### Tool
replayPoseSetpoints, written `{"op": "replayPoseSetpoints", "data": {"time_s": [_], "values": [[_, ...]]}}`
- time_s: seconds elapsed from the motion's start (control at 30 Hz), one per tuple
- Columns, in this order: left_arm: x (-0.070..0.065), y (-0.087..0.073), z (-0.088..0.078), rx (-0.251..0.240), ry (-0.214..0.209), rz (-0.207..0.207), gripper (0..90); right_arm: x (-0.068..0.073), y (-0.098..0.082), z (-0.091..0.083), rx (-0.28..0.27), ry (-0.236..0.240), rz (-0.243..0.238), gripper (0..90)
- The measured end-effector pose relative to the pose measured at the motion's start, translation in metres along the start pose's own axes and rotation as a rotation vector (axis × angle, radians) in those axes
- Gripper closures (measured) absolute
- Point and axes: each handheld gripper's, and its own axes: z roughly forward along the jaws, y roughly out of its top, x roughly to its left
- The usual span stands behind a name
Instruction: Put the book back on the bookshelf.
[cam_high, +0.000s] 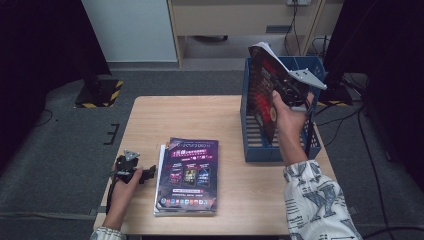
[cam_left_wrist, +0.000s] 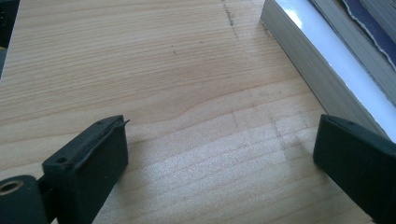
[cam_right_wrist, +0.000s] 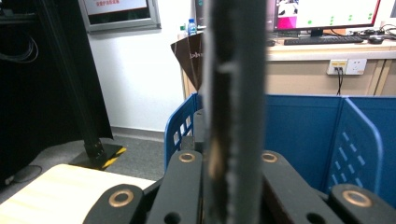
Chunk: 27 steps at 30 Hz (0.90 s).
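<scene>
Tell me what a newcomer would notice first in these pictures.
The right gripper holds a dark red magazine upright over the blue file rack at the table's right edge, jaws shut on it. Next comes the stack of magazines with a purple cover lying flat mid-table. The left gripper rests open on the wood beside that stack.
</scene>
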Motion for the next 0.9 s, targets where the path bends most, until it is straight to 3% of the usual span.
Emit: {"op": "replayPoseSetpoints", "data": {"time_s": [0.53,0.9], "values": [[-0.001,0.000,0.000,0.000,-0.004,0.003,2.3,-0.001,-0.028,0.010,-0.050,-0.029,0.002,86.2],[-0.001,0.000,0.000,0.002,-0.006,0.006,2.2,0.001,-0.043,0.009,-0.049,-0.040,-0.009,86.2]]}}
